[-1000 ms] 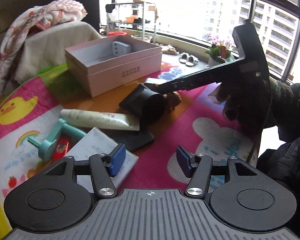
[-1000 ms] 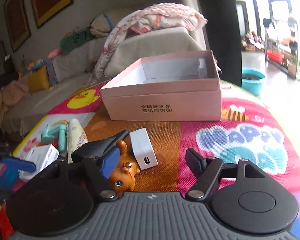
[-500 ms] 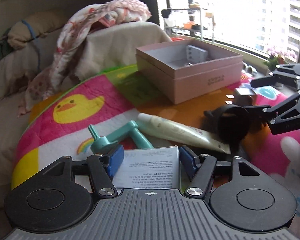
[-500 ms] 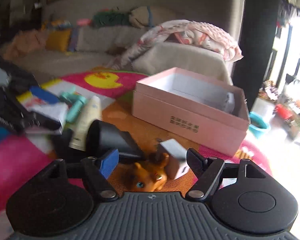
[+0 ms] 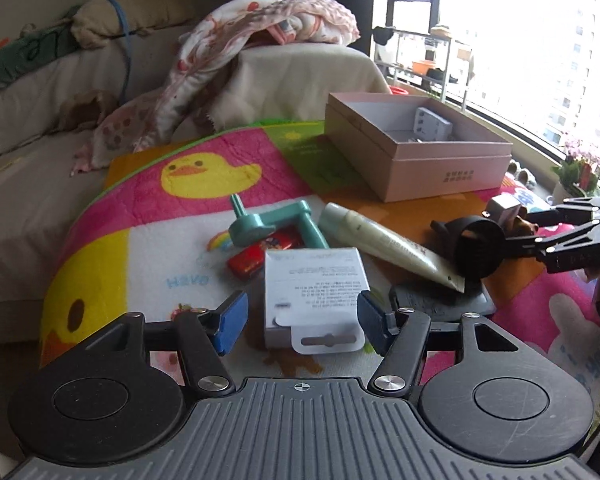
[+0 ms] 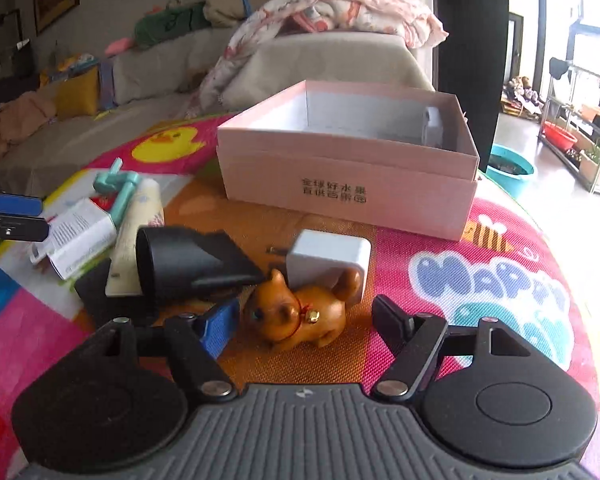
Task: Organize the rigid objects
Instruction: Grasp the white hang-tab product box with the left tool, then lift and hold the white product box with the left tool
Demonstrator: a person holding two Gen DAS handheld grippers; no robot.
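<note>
My left gripper [image 5: 300,320] is open, its jaws on either side of a white printed carton [image 5: 314,288] lying on the colourful mat. My right gripper [image 6: 306,320] is open around a small brown dog figurine [image 6: 296,312]; it also shows in the left wrist view [image 5: 556,236]. Behind the figurine stand a white charger block [image 6: 328,260] and a black funnel-shaped nozzle [image 6: 188,264]. An open pink box [image 6: 352,184] sits further back with a grey item [image 5: 432,124] inside.
A cream tube [image 5: 384,244], a teal plastic handle [image 5: 272,224], a red packet [image 5: 260,256] and a dark flat pouch [image 5: 440,300] lie on the mat [image 6: 500,280]. A sofa with a blanket [image 5: 260,40] stands behind; a window is at the right.
My left gripper has swung left and now sits over the white carton. My right gripper has moved in close to the dog figurine, which now lies between its jaws.
</note>
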